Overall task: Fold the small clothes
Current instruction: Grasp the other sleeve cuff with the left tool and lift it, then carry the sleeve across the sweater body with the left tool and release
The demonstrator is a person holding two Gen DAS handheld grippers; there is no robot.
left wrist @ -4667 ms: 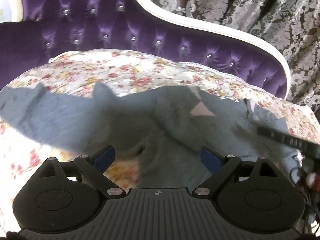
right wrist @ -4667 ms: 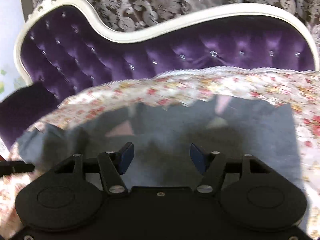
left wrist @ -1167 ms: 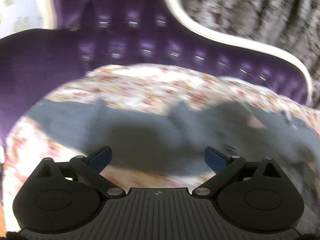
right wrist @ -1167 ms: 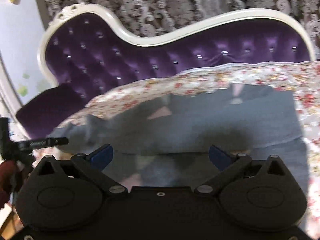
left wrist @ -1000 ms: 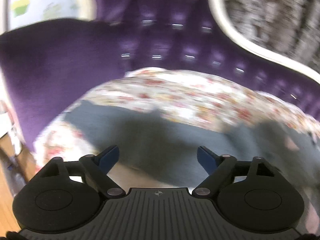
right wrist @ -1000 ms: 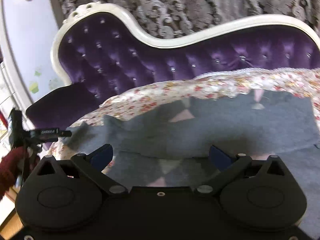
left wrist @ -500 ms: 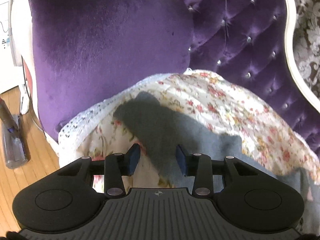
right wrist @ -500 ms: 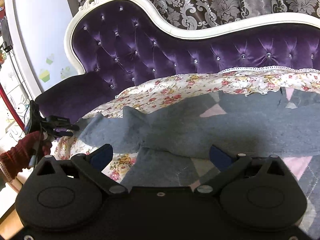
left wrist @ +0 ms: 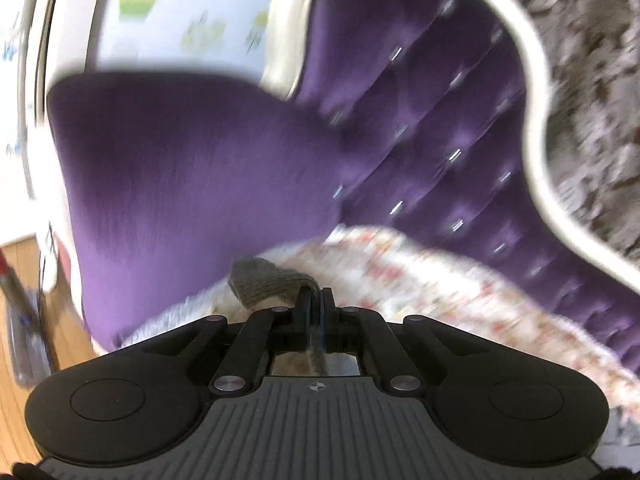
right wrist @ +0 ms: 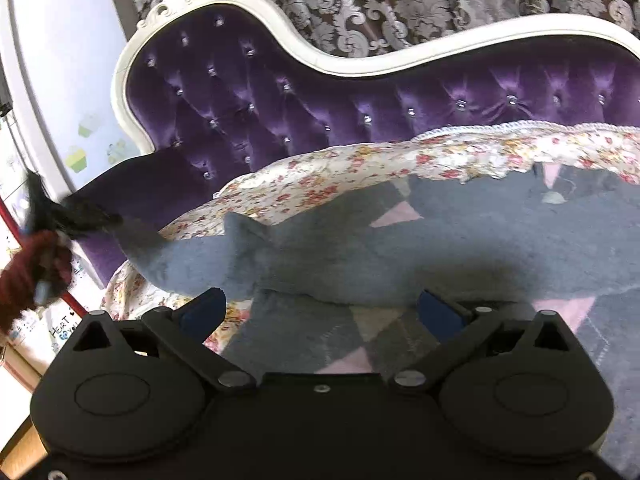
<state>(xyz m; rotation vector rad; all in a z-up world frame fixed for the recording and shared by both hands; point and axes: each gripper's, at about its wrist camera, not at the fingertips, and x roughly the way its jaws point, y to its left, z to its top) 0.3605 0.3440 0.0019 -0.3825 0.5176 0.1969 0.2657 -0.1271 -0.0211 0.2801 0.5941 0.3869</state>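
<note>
Left gripper [left wrist: 315, 300] clamped on grey knit sweater's sleeve cuff [left wrist: 270, 282], lifting it for folding inward; right gripper [right wrist: 320, 308] spread apart above sweater body [right wrist: 440, 248].

A tufted purple sofa [right wrist: 280, 100] stands before patterned curtains [right wrist: 360, 4] on a wooden floor [left wrist: 16, 304].

Showing soft, matt grey knit on the sweater [right wrist: 460, 248]; lying over floral cotton cloth [right wrist: 320, 176]; gleaming as tufted purple velvet on the sofa [right wrist: 280, 112] with glossy white frame [right wrist: 360, 66]; looking matt black plastic on both grippers.
</note>
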